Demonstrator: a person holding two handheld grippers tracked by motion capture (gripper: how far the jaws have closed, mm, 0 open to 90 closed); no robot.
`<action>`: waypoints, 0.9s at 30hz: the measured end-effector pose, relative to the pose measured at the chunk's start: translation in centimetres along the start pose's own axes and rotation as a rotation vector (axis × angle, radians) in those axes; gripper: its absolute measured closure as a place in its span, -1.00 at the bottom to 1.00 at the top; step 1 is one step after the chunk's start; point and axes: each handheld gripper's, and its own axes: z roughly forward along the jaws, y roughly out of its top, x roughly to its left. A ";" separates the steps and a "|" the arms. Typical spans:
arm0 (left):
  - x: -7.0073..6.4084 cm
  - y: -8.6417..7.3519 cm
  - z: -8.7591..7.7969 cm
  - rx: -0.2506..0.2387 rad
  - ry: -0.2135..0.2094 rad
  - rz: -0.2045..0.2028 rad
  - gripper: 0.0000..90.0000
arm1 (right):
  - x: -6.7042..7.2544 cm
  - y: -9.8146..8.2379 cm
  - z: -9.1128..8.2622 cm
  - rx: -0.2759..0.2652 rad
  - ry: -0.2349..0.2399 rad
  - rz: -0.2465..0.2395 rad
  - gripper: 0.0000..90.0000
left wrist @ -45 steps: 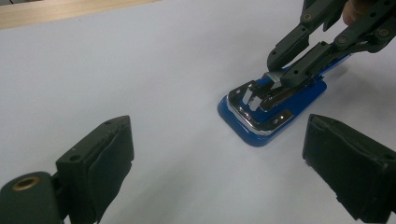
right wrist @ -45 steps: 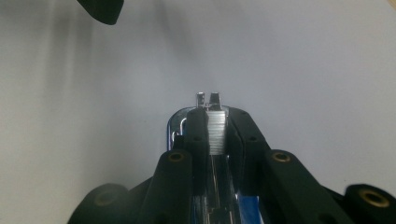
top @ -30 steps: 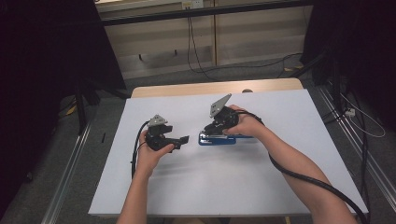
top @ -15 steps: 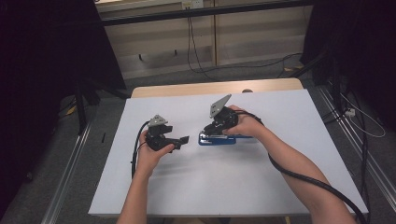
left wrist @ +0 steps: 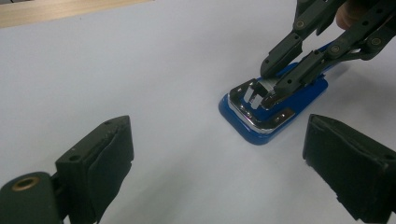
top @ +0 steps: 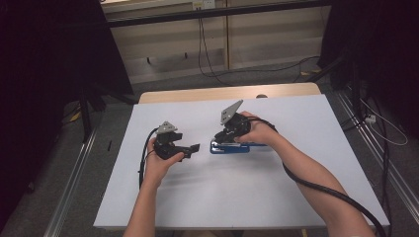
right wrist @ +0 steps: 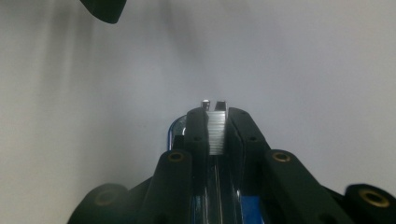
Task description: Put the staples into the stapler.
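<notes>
My right gripper [right wrist: 215,128] is clenched on a strip of staples [right wrist: 216,132], pads pressing it from both sides, ribbed silver block sitting between the two black jaws. In the left gripper view the same gripper [left wrist: 270,86] comes in from upper right, tips down at the open metal front of the blue stapler [left wrist: 273,109]; strip sits at the chrome channel there. Exact seating in the channel: cannot tell, jaws cover it.

Stapler lies flat on the white table [top: 276,197], just right of centre in the high view [top: 230,147], long axis roughly left-right, right hand [top: 257,132] over it. Blue base, chrome top plate with rivets at the front end.

My left gripper [left wrist: 219,154] is released, jaws standing wide apart, nothing between them, just bare white surface. It points at the stapler's front end, near but apart from it. In the high view it [top: 194,147] sits held in the left hand [top: 160,158], left of the stapler, small gap between.

Writing: no brand or label readable on stapler or grippers. Grey three-cornered plates on both grippers, blank. Cables trail back along both forearms.

Table edge beyond the white sheet is light wood [top: 222,93].
</notes>
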 end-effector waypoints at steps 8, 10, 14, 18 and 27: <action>0.0 0.0 0.1 0.003 0.000 0.000 -0.81 | -0.1 0.0 0.1 -0.010 0.004 0.007 0.75; 0.0 0.0 0.1 0.002 0.002 -0.001 -0.81 | -0.1 0.0 0.1 -0.014 0.005 0.009 0.75; 0.0 0.0 0.1 0.005 0.004 -0.003 -0.81 | -0.1 -0.1 0.2 -0.027 0.008 0.024 0.67; 0.0 0.0 0.1 0.003 0.004 -0.002 -0.81 | -0.1 -0.2 -0.1 -0.041 0.008 0.045 0.60; -0.1 -0.1 0.4 0.009 -0.002 0.002 -0.80 | 0.5 -0.9 -1.8 -0.082 -0.062 0.122 0.13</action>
